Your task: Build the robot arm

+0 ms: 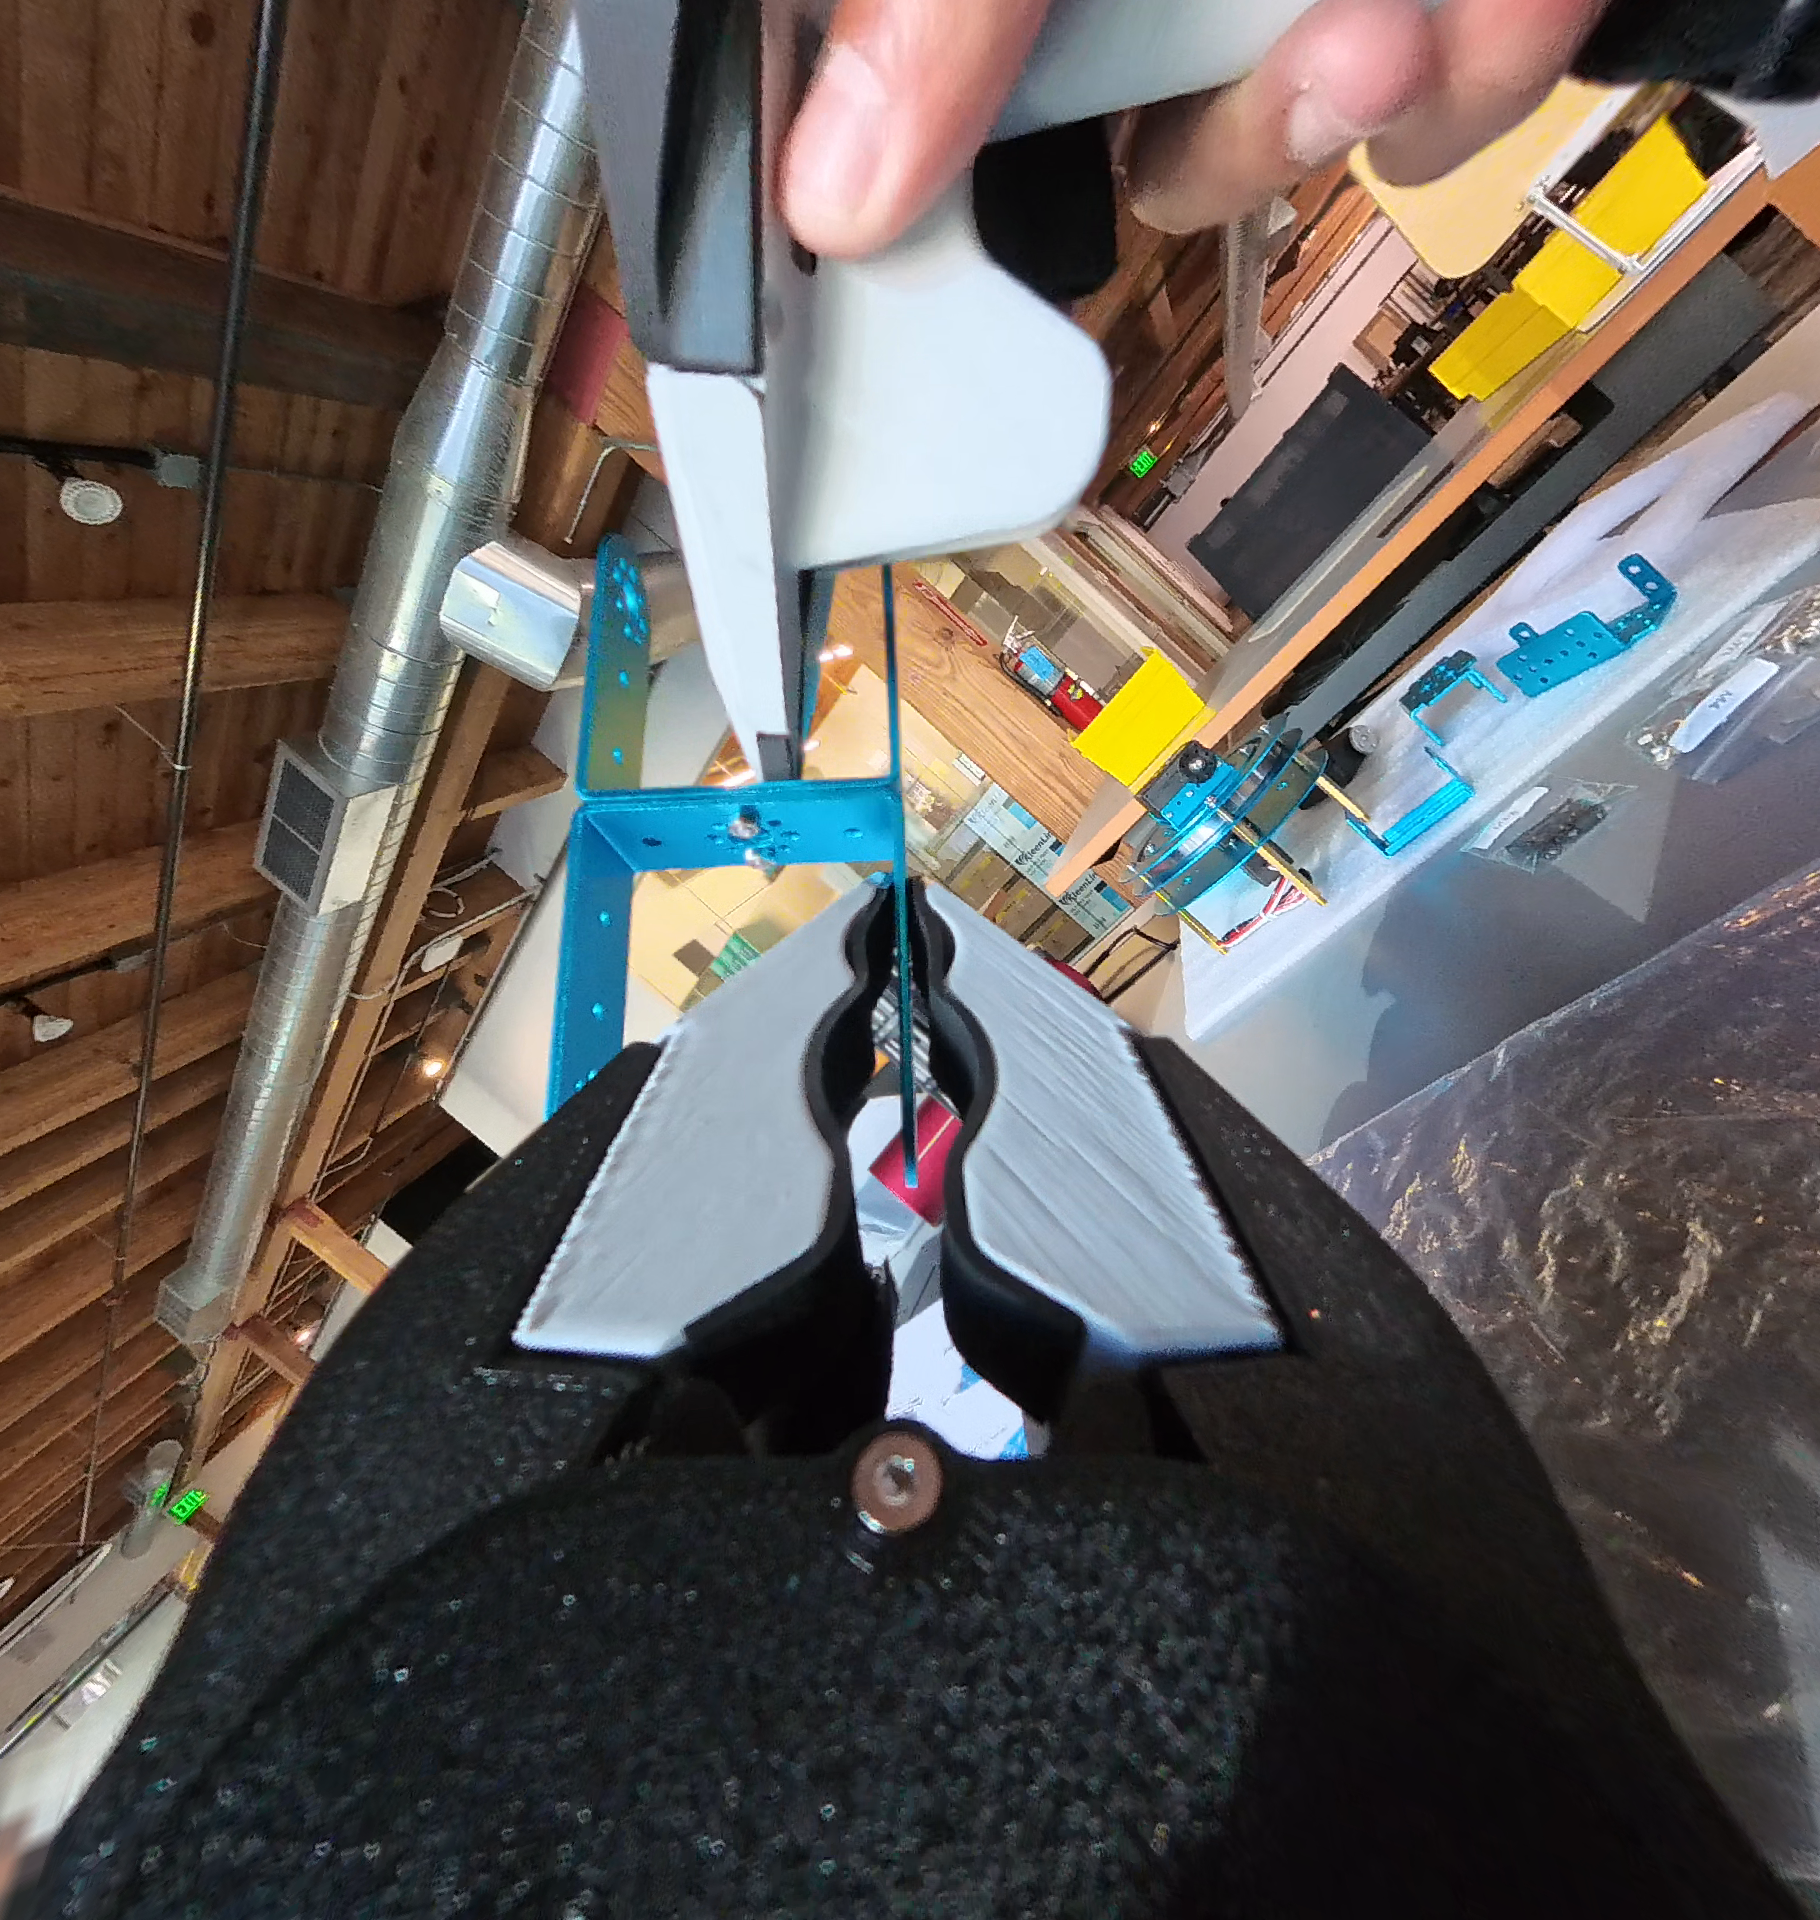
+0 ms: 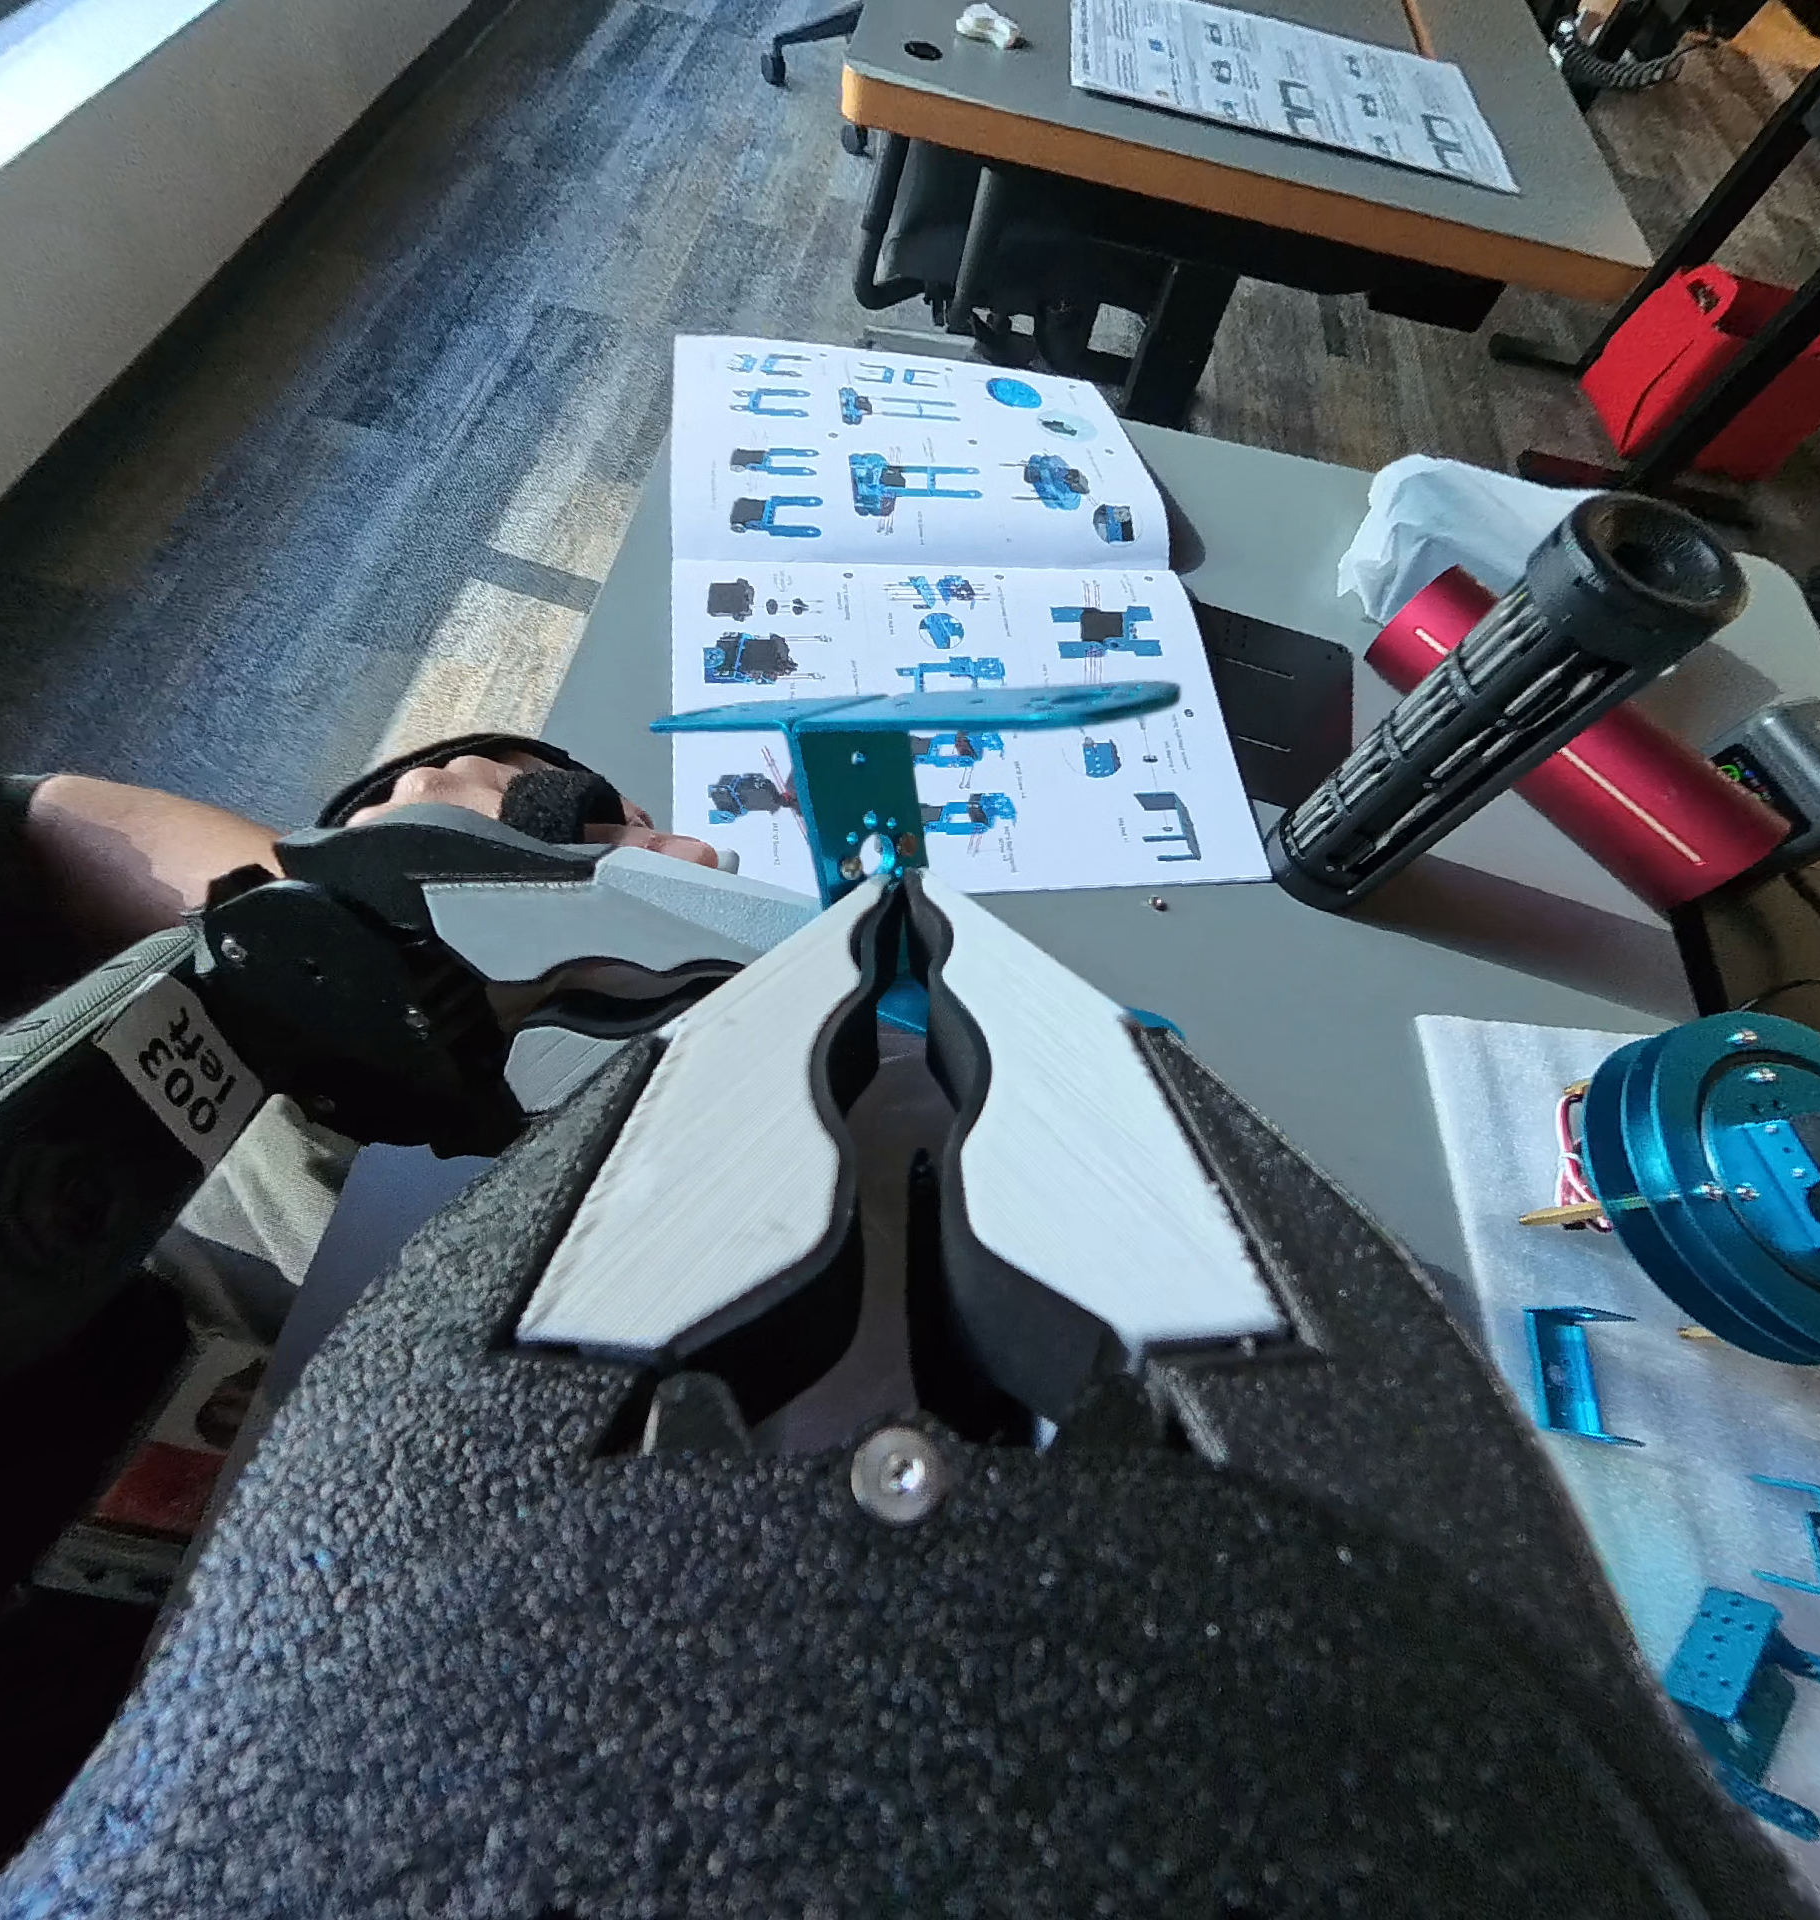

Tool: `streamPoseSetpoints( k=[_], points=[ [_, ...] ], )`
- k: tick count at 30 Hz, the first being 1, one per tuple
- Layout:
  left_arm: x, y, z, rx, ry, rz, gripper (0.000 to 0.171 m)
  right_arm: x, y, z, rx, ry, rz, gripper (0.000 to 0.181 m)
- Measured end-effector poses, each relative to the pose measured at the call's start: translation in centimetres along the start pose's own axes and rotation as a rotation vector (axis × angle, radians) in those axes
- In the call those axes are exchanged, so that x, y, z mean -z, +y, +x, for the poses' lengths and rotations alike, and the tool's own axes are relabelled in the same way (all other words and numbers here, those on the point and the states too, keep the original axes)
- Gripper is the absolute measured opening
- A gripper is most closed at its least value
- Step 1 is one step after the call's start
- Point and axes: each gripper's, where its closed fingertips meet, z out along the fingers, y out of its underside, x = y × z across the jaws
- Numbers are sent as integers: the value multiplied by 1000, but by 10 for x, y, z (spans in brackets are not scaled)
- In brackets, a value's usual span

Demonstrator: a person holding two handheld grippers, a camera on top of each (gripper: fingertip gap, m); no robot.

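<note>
The left gripper [image 1: 901, 894] is clamped on a thin side plate of the blue bracket [image 1: 740, 831], while the right gripper [image 2: 901, 883], jaws together, pinches a screw at the bracket's middle hole above the table [image 2: 1301, 966].

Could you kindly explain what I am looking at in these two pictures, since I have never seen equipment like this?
These are two hand-held grippers, each with two grey, black-padded fingers and a camera looking along them; a person works one in each hand.

The left wrist view is tilted up toward a wooden ceiling. The left gripper is shut on a thin wall of the blue perforated metal bracket assembly, while the right gripper comes in from above, a hand on it.

The right wrist view looks down at a grey table. The right gripper pinches the same assembly. Below lie an open picture manual, a black ribbed cylinder, a red tube and a white foam sheet carrying a blue round base and loose brackets.
</note>
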Motion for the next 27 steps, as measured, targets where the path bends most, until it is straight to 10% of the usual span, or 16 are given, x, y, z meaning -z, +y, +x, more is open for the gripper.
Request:
streamPoseSetpoints(
  k=[27],
  points=[
    [3,-3,-5,0,-25,16,0,3,-5,-6,44,38,-24,0]
  ],
)
